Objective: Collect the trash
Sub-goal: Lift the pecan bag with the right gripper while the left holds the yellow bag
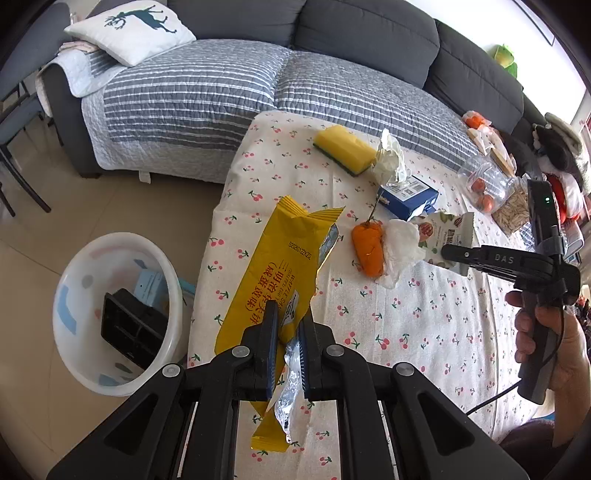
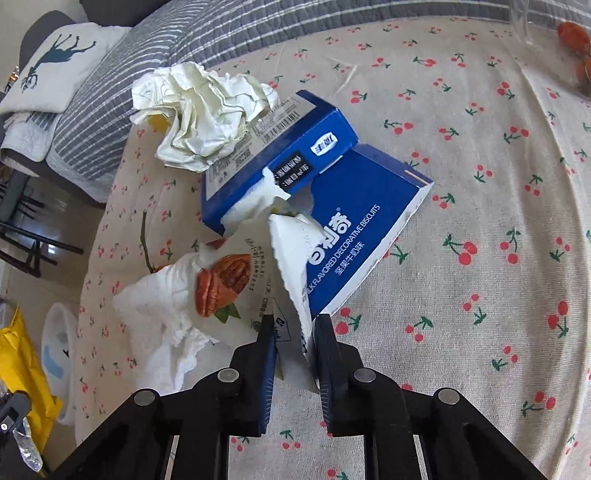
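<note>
Cherry-print tablecloth [image 1: 424, 317] covers the table I am working over, with a grey sofa [image 1: 332, 33] beyond its far edge. My left gripper [image 1: 287, 319] has its jaws closed tight on a long yellow foil-lined snack wrapper [image 1: 280, 258], which hangs over the table's left edge. On the floor to the left sits a white plastic basin [image 1: 85, 295] holding a black tray [image 1: 129, 332].

My right gripper [image 2: 295, 328] is nearly closed, jaws pinching the near edge of a white nut-print snack bag [image 2: 291, 266]; whether the bag is lifted off the cloth I cannot quite tell. A crumpled white tissue [image 2: 166, 306] touches the bag's left side. Just beyond lies a torn blue cardboard biscuit box [image 2: 332, 177], with a crumpled cream paper ball [image 2: 199, 114] at its far left end. An orange peel [image 1: 367, 247] lies left of the tissue, a yellow sponge [image 1: 343, 147] farther back.
</note>
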A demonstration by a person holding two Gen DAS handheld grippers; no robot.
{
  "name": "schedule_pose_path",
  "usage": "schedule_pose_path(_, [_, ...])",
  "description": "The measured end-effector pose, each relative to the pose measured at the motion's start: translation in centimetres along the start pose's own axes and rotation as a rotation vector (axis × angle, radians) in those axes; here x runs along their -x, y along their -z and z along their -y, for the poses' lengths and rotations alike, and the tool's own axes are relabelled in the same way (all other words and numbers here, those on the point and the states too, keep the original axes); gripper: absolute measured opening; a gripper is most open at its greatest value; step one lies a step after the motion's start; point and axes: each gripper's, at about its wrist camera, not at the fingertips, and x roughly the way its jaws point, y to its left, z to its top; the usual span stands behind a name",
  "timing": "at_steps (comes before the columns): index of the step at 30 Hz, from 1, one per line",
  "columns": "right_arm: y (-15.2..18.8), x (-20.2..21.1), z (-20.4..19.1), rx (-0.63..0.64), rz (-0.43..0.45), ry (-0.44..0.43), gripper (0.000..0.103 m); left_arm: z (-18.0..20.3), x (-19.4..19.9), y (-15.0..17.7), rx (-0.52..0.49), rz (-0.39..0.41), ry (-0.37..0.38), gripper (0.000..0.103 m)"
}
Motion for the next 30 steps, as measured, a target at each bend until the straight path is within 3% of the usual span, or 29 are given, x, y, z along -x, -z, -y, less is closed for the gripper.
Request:
schedule_pose_path(17, [2.2,9.1,-0.3,0.112,0.106,-0.044,0.011,-2.1,2.6,0.5,0.060,0.058,-0.017,0.011])
schedule_pose_path(30, [4.9,11.9,-3.4,0.187,0.143,-0.110,0.011,-7.9,5.0,1.8,0.136,0.089,-0.069,0.011])
